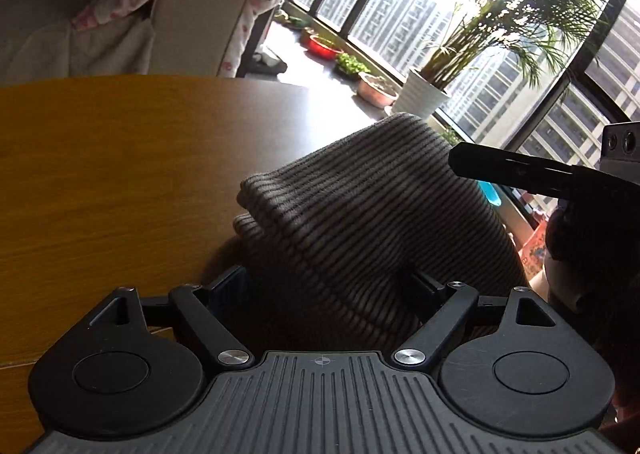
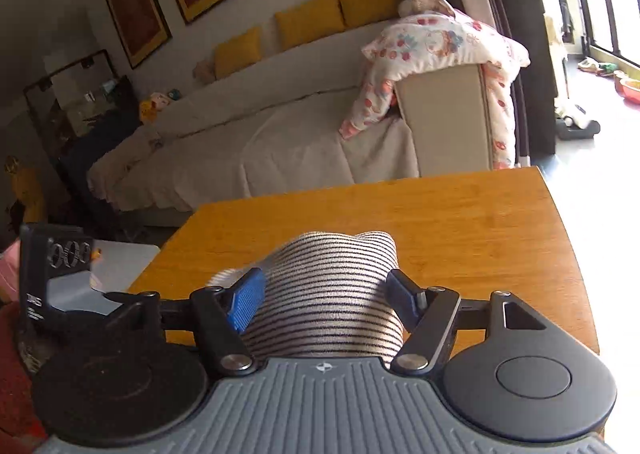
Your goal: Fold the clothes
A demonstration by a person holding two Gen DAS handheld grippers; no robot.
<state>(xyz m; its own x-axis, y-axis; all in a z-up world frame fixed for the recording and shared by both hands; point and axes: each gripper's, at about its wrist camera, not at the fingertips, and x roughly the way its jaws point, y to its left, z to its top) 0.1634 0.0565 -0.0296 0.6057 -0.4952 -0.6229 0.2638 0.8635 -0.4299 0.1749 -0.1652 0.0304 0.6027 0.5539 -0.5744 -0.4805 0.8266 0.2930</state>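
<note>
The striped garment (image 1: 360,214) sits bunched in a rounded, layered mound on the wooden tabletop (image 1: 120,174), near the edge closest to both cameras; its doubled-over edge shows at the left side in the left wrist view. It lies directly ahead of and between the fingers of both tongs, its stripes running across each view. The left tongs (image 1: 324,282) stand wide apart with the cloth filling the gap; whether the fingers press it cannot be told, as the tips are buried in shadow. The right tongs (image 2: 328,298) are likewise spread wide, straddling the mound, blue pad (image 2: 246,304) at its left flank, apparently touching but not clamping. Judgement: both arms are equally near. The mound fits either a folded bundle being released or one being gathered. A sofa (image 2: 280,134) stands beyond the tabletop.
</note>
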